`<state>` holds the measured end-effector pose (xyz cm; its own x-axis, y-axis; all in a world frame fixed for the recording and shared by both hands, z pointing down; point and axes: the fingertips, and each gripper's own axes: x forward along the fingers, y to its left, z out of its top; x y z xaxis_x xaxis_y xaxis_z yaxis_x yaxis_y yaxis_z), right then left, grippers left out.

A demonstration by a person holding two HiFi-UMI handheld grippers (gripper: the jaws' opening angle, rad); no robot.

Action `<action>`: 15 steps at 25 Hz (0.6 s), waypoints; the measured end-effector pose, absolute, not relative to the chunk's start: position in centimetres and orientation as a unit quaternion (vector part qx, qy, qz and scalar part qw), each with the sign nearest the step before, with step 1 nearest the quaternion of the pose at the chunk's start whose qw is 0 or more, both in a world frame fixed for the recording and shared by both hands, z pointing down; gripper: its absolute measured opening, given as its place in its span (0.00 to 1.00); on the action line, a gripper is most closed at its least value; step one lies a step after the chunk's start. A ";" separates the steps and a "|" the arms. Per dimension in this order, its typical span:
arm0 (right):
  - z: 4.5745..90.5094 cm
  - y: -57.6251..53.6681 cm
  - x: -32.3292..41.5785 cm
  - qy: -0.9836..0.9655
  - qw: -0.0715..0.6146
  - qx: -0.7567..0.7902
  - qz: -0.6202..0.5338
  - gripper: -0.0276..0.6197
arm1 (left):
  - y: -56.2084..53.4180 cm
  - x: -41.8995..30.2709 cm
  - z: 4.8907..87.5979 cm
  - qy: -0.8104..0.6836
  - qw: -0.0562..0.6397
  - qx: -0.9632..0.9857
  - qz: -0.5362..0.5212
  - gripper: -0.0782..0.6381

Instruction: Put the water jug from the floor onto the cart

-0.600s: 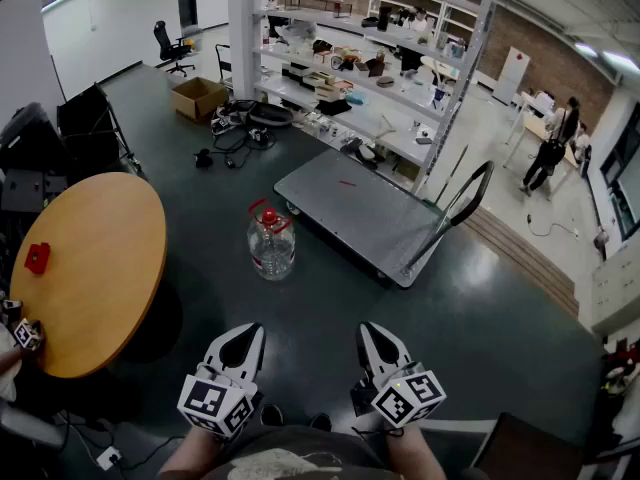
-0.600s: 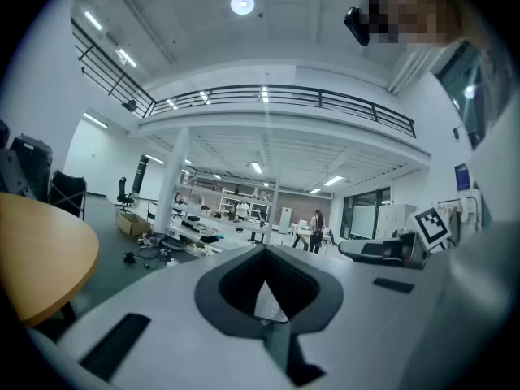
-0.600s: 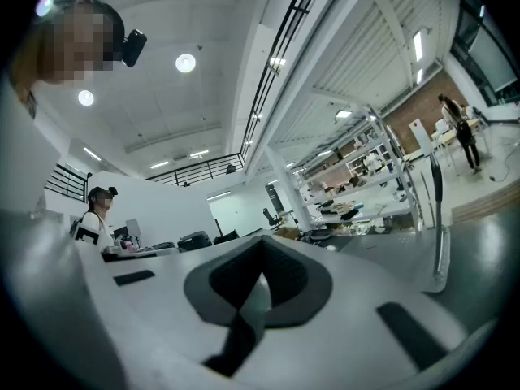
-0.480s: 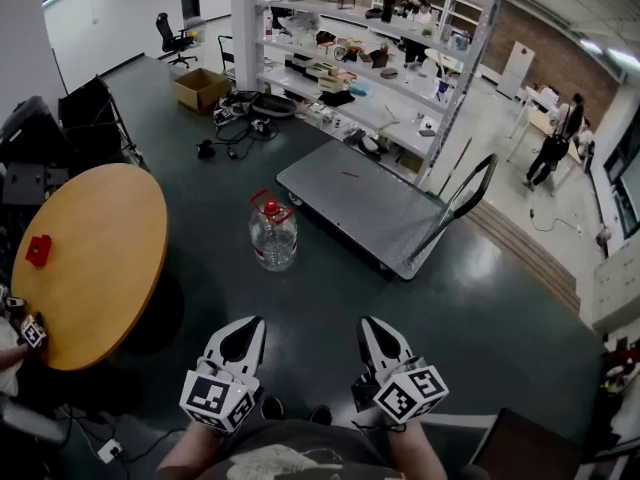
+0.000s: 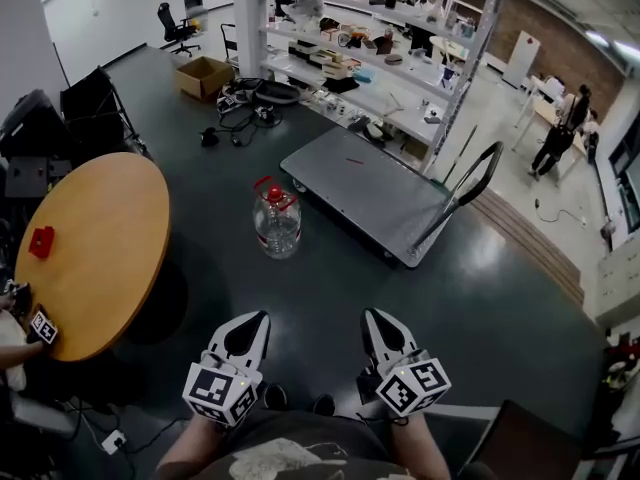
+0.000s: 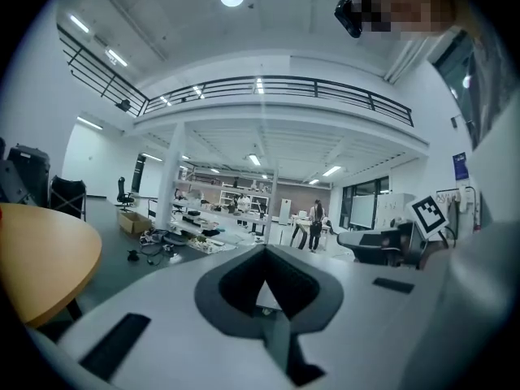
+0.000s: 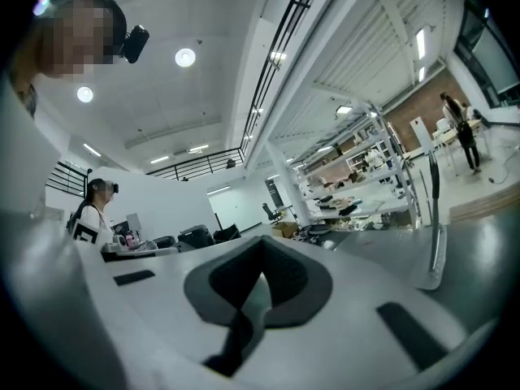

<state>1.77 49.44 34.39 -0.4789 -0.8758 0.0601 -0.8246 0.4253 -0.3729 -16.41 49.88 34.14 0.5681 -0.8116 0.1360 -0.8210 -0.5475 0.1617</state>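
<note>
Floor (image 5: pixel 310 298), jug (image 5: pixel 277 224) beyond left hand-held gripper (image 5: pixel 252 320)

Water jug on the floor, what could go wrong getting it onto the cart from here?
The left hand-held gripper and right hand-held gripper are both shut and well short of the water jug, so they must open first. Its thin red handle offers little to grip, so the jug might slip or swing. It stands close beside the cart and could catch the deck edge while being lifted.
</note>
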 end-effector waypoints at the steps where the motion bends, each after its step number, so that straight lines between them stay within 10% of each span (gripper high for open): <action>1: 34.4 49.6 1.8 0.842 0.069 -0.505 -0.178 0.03 | 49.9 -16.2 34.2 -0.463 0.105 0.880 0.022 0.11; 15: 35.6 51.3 6.0 0.846 0.062 -0.502 -0.170 0.03 | 51.4 -12.0 35.0 -0.473 0.095 0.875 0.036 0.11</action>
<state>5.97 51.32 35.60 -0.4880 -0.8704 0.0652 -0.8280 0.4380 -0.3502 -11.96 51.43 34.97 0.5498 -0.8210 0.1537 -0.8349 -0.5345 0.1317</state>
